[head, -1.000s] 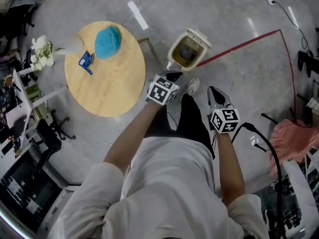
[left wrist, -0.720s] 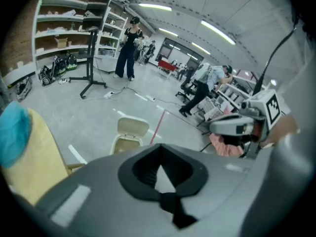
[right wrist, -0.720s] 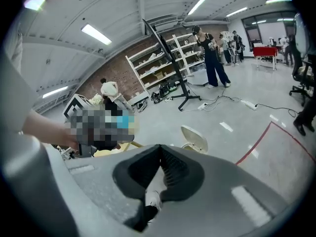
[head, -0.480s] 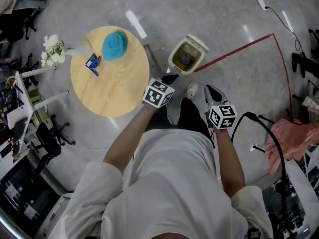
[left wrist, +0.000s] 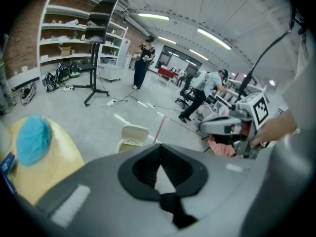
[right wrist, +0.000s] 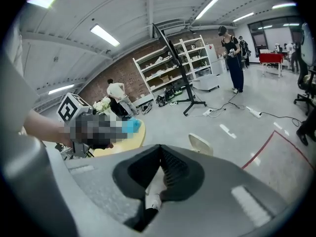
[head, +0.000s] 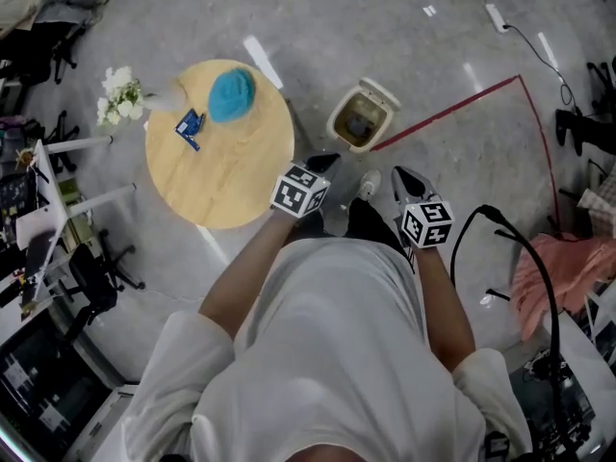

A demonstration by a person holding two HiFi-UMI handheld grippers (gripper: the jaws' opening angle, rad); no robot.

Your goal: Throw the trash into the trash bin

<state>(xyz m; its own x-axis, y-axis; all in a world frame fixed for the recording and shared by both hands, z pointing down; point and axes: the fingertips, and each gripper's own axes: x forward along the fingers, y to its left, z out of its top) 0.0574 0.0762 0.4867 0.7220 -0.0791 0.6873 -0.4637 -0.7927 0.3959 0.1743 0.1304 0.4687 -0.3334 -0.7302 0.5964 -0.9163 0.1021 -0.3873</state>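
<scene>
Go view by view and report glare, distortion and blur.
Head view: white streaks of glare on the floor beside the round table; edges bow. Left gripper view: heavy fisheye, dark corners, trash bin fairly sharp. Right gripper view: same bowing, bright ceiling strips, a mosaic patch left of centre.

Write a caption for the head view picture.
Seen from above, a person holds the left gripper and right gripper, both shut and empty, near an open trash bin and a round table.
</scene>
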